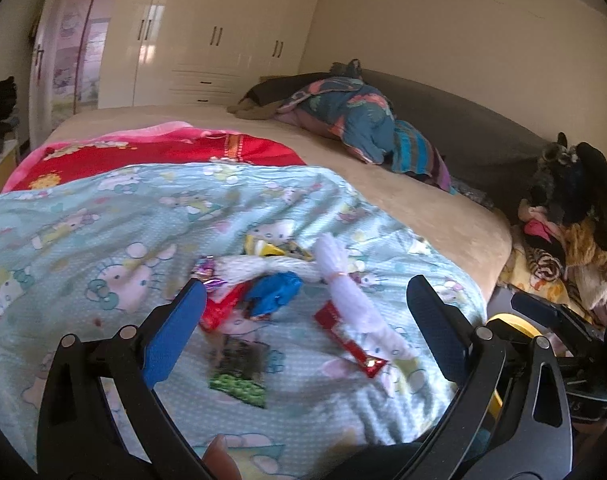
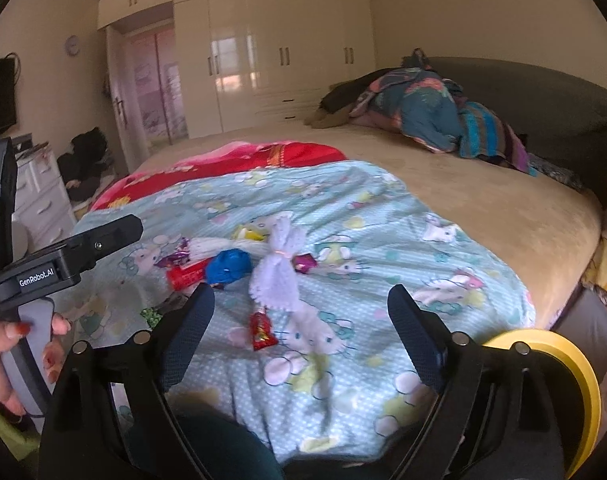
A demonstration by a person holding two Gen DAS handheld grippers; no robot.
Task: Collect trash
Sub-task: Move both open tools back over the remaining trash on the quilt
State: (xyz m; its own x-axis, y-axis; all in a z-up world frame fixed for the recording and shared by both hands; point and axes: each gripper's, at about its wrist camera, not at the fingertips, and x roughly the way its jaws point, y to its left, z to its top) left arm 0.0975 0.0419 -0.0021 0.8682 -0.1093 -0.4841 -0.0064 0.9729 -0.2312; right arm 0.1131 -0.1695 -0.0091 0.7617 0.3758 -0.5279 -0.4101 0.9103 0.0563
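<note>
Fingers spread wide on both tools, grasping nothing: left gripper [image 1: 303, 316] hovering over the litter, right gripper [image 2: 301, 316] likewise, poised just short of it. Blue pads [image 1: 171, 340] well apart in the left wrist view.

Trash scattered on the cartoon-cat blanket [image 1: 83, 220] near the foot of the bed [image 2: 483, 200], none of it lifted yet:
- long red wrapper [image 1: 349, 340], lying beside and partly under the white tied bundle [image 1: 343, 280]; seen end-on as a small red packet in the right wrist view [image 2: 262, 330]
- second red wrapper [image 2: 185, 276], touching the crumpled blue foil [image 2: 228, 266]
- dark green-edged packet [image 1: 239, 372], nearest the left tool, blurred
- yellow wrapper [image 1: 269, 249] behind the bundle
- purple foil scrap [image 2: 175, 258] at the left of the heap, magenta sweet wrapper [image 2: 304, 262] at the right of the bundle

Yellow-rimmed container [image 2: 559, 364] low at the right edge, just beside the right tool, probably the bin; contents hidden.

Judged from this: collection barely started or not started at all. Every visible piece left to gather, one pinch at a time. Whether the white bundle counts as trash, impossible to tell.
</note>
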